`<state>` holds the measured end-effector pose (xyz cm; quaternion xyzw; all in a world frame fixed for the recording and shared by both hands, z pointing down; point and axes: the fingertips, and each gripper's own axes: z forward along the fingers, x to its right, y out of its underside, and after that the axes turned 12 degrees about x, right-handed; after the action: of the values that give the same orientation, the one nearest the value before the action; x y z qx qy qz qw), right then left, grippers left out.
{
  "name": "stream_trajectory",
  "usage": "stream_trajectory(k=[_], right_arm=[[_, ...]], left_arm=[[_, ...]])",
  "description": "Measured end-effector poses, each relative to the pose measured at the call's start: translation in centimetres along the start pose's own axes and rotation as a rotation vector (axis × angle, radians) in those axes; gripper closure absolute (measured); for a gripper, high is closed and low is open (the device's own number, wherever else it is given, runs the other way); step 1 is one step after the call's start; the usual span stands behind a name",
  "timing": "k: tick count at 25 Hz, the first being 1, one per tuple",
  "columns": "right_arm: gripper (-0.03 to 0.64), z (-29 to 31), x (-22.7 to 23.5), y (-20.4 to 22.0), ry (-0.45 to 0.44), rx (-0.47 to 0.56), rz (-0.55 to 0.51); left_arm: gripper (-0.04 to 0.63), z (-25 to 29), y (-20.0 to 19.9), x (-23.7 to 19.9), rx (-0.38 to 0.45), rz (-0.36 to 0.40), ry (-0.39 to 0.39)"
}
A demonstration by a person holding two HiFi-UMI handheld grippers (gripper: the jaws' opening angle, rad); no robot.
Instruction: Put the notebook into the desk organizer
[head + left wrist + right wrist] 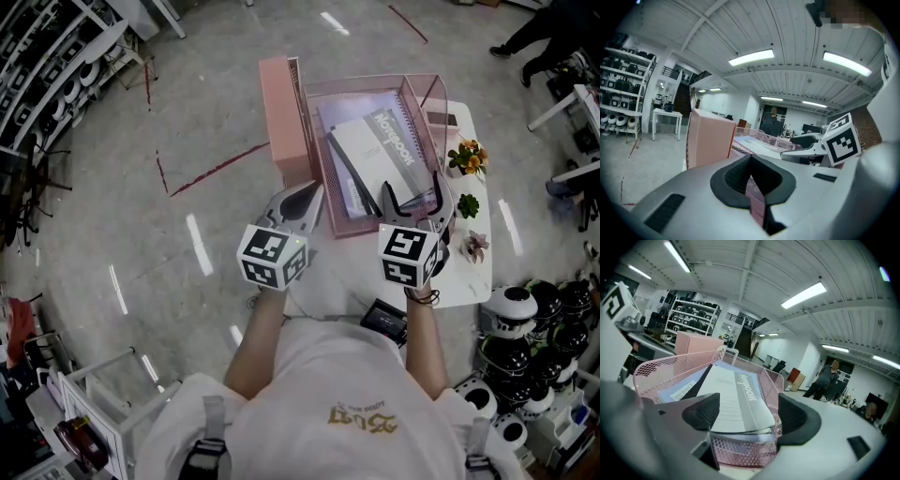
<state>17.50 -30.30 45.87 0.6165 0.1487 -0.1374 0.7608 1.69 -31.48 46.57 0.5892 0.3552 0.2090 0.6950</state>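
Notebook (380,141) lies in the pink mesh organizer (424,89) on the white desk (469,272), on top of other papers, with its near end over the tray's front wall. The right hand-held gripper (412,192) stands at that near end with its jaws wide apart. The notebook and the front wall sit between the pads, and neither pad presses on them. The left hand-held gripper (305,202) is clamped on the organizer's near left mesh wall, and a strip of pink mesh shows pinched between its closed jaws. Small potted plants (467,157) stand on the desk just right of the organizer.
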Motion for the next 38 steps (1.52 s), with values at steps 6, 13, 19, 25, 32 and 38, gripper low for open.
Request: stream_trajectory(k=[6, 13, 19, 25, 32, 38], right_arm=[[0.244, -1.5, -0.6, 0.0, -0.027, 0.013, 0.163], [0.375, -4.4, -0.8, -0.2, -0.034, 0.062, 0.396], [0.513, -7.8, -1.8, -1.3, -0.090, 0.116, 0.564], [0.604, -11.4, -2.9, -1.8, -0.122, 0.163, 0.630], [0.604, -14.6, -4.4, -0.1, -0.151, 0.131, 0.704], [0.604, -16.6, -4.2, 0.8, -0.100, 0.132, 0.696]], left_arm=[[0.580, -0.6, -0.5, 0.2, 0.036, -0.052, -0.005], [0.580, -2.4, -0.7, 1.5, 0.054, -0.046, -0.003], [0.580, -4.6, -1.2, 3.2, 0.074, -0.041, 0.013], [0.580, -6.6, -1.3, 5.2, 0.093, -0.046, 0.040], [0.581, -8.4, -0.3, 7.0, 0.085, -0.042, 0.063], [0.580, -9.7, 0.3, 7.6, 0.080, -0.029, 0.059]])
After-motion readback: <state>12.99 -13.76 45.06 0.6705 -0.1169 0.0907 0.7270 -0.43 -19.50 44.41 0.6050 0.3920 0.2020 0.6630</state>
